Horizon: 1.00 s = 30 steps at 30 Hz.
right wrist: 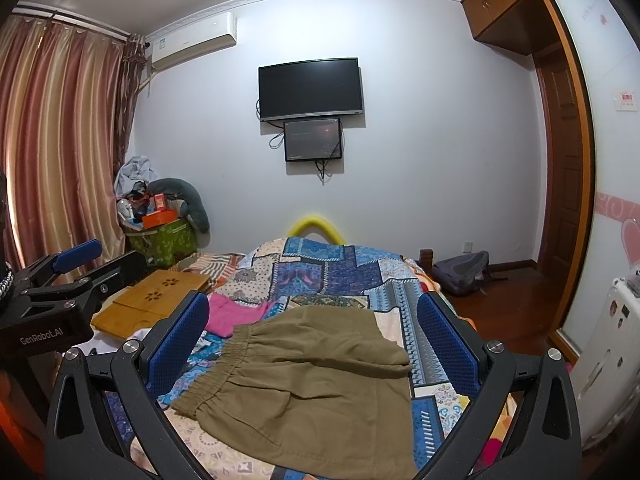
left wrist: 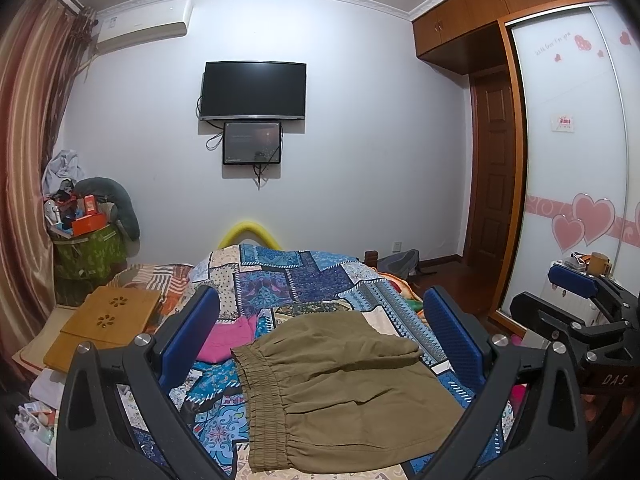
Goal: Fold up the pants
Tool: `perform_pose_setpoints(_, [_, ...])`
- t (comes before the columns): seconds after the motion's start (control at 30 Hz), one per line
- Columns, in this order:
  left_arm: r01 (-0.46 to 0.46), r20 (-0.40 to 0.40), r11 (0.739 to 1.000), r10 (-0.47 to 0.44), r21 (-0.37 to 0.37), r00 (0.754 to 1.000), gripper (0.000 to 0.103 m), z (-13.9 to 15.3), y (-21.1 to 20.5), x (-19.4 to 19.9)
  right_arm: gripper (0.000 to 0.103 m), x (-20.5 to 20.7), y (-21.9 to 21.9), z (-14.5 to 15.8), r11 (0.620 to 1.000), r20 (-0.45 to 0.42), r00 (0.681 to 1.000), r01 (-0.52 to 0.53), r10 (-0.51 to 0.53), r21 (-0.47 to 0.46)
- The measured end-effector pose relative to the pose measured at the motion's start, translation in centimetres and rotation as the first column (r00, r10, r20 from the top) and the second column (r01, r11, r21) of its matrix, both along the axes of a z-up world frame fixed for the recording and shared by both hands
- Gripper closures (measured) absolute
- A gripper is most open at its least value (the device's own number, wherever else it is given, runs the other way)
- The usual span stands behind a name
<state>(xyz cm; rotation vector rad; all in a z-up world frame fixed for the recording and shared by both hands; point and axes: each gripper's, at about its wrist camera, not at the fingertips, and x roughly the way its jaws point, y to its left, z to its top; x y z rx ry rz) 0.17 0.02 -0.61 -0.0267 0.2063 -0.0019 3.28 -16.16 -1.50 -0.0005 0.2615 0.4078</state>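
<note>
While the bed (left wrist: 304, 276) carries a patchwork quilt, the olive pants (left wrist: 344, 392) lie flat on it near its front edge, elastic waistband to the left, apparently doubled over already. Judgement: at least one fold done; further folding or a final tidy may be left. Left claw (left wrist: 320, 340) and right claw (right wrist: 314, 336) both hover spread wide above the pants, gripping nothing.
</note>
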Motion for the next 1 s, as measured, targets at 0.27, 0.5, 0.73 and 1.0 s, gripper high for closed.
perform_pose_setpoints(0.27, [0.001,0.001,1.0,-0.001,-0.004,1.0,0.0,-0.1,0.0,0.0,0.001,0.0,-0.1,-0.1,1.0,-0.001,1.0,0.003,-0.003,-0.001])
perform_pose_setpoints(0.5, [0.013,-0.018,1.0,-0.013,0.0,1.0,0.0,-0.6,0.0,1.1,0.001,0.6,-0.3,-0.2,1.0,-0.014,1.0,0.013,-0.013,0.0])
perform_pose_setpoints(0.73, [-0.006,-0.091,1.0,0.009,0.029,0.996,0.0,-2.4,0.8,5.1,0.001,2.9,-0.4,-1.4,0.999,-0.043,0.998,0.046,-0.047,-0.025])
perform_pose_setpoints(1.0, [-0.04,-0.286,0.999,0.049,0.036,0.957,0.0,-6.7,4.0,12.2,0.001,7.9,-1.8,-5.0,0.983,-0.113,0.985,0.116,-0.133,-0.145])
